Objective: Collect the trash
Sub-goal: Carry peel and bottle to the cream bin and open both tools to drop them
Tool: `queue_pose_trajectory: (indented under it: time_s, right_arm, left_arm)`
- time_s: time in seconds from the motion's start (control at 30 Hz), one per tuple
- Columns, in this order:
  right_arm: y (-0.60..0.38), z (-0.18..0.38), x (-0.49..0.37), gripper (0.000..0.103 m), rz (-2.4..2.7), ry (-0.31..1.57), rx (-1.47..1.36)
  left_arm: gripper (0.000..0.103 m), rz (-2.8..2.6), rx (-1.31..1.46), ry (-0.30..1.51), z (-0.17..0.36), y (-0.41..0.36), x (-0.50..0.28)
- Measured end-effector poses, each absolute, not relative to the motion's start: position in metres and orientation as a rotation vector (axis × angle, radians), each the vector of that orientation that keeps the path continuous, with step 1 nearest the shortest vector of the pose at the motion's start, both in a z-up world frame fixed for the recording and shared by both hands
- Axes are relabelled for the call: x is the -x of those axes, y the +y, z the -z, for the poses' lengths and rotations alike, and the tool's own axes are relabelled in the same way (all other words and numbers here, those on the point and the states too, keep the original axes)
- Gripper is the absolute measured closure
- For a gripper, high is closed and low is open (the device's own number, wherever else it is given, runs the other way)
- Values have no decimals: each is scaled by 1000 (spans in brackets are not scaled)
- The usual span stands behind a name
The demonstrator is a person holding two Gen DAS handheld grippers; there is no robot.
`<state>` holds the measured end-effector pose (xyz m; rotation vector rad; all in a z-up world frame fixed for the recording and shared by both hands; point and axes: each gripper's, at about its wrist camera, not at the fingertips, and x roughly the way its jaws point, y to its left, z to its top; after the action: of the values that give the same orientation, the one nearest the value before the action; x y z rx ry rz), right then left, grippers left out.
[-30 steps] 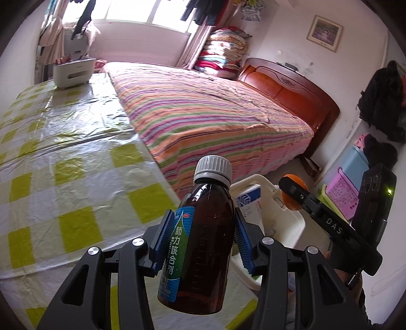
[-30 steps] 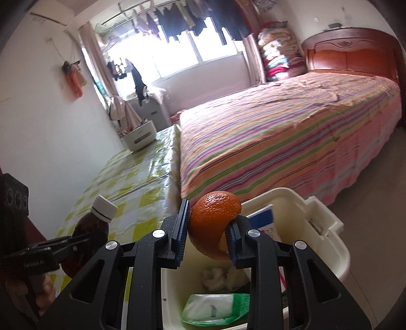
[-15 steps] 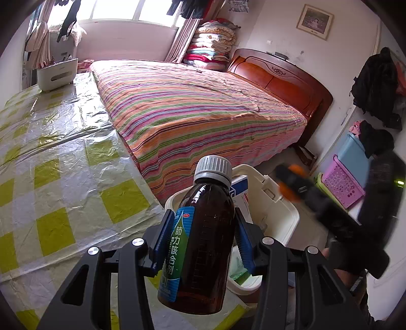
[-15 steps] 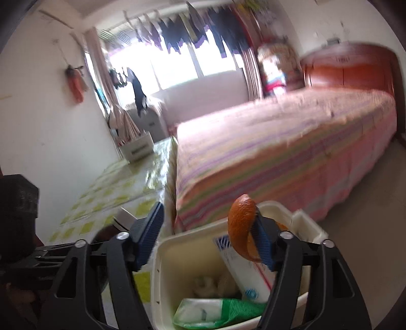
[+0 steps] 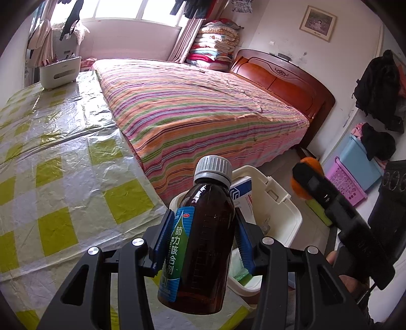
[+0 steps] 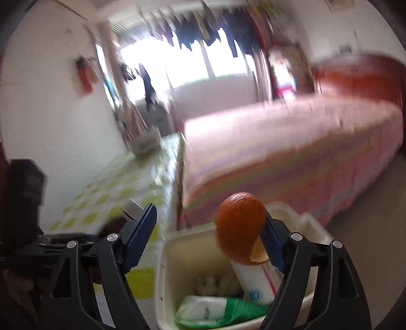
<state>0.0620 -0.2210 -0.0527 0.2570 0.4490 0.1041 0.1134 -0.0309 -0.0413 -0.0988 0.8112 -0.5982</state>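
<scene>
1. while the left gripper (image 5: pixel 201 243) pinches a brown syrup bottle (image 5: pixel 200 241) between its blue pads, the bottle stands upright, grey cap on top and green-blue label facing left, over the near right corner of the table (image 5: pixel 58 162).
2. the table wears a yellow-and-white checked cloth under crinkled clear plastic; a white caddy (image 5: pixel 60 72) sits at its far edge by the window.
3. a cream trash bin (image 5: pixel 279 218) stands just past the table's right edge, between the table and the bed (image 5: pixel 198 111).
4. the bin holds a white-and-blue box, a green-and-white packet (image 6: pixel 215 311) and crumpled tissue (image 6: pixel 210 281).
5. the right gripper (image 6: pixel 208 238) has its jaws spread wide above the bin; an orange peel (image 6: pixel 239 227) lies against the right pad, clear of the left one, right over the bin's opening.
6. whether the peel is stuck to that pad or already loose cannot be told; the right wrist view is smeared with motion blur.
7. the bed carries a striped spread in pink, orange and green, with a red-brown wooden headboard (image 5: pixel 281 81) at the far wall.
8. folded quilts (image 5: pixel 215 43) are stacked in the corner beside the headboard; clothes hang across the bright window.
9. a framed picture (image 5: pixel 318 22) hangs above the headboard; a blue bin and a pink basket (image 5: pixel 346 181) sit on the floor at the right.
</scene>
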Motion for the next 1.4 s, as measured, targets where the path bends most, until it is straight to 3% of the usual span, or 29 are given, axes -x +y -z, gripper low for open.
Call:
queue_pose_trajectory:
  time_s: [0.23, 0.57, 0.8, 1.4]
  right_arm:
    - [-218, 63, -73, 26, -53, 478, -327]
    - [-186, 60, -66, 26, 8, 340, -301]
    - [-241, 49, -18, 25, 56, 242, -325]
    - [-265, 72, -24, 23, 84, 205, -383]
  left_arm:
    - [58, 595, 102, 811, 40, -28, -113]
    - [58, 629, 76, 816, 41, -44, -106]
    - [58, 666, 53, 820, 43, -64, -105]
    - [56, 700, -6, 818, 53, -102, -99]
